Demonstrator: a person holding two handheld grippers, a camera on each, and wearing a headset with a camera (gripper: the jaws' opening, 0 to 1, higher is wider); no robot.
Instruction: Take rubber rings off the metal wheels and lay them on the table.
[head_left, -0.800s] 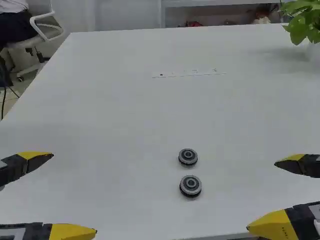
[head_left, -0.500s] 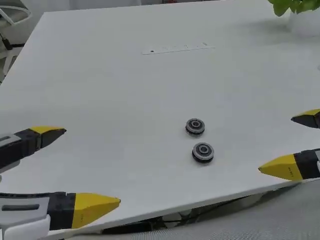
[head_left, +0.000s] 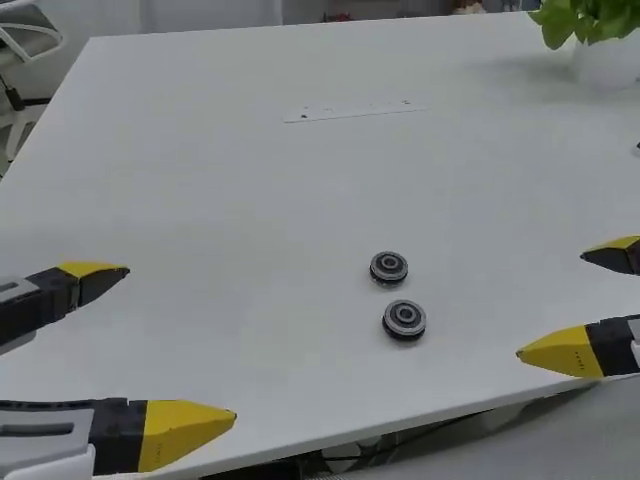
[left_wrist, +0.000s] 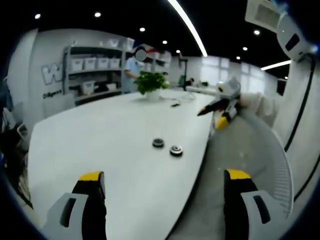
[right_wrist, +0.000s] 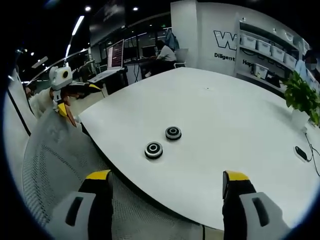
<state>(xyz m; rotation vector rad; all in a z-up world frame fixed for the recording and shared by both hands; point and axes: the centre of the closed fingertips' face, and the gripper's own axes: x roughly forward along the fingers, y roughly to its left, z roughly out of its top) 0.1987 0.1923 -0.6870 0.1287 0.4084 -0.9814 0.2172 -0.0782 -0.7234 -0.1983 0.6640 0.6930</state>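
While both grippers are hanging wide open and empty, the two wheels are lying untouched
The left gripper (head_left: 180, 345) and right gripper (head_left: 550, 303) are flanking the near wheel (head_left: 404, 320) and far wheel (head_left: 388, 267), which are sitting flat near the table (head_left: 250, 180) edge, rubber rings (head_left: 387, 320) seemingly on; one gripper should be pinning a hub while the other is peeling the rim. Since half a second ago, wheels and grippers are keeping their places, only the headset's view shifting
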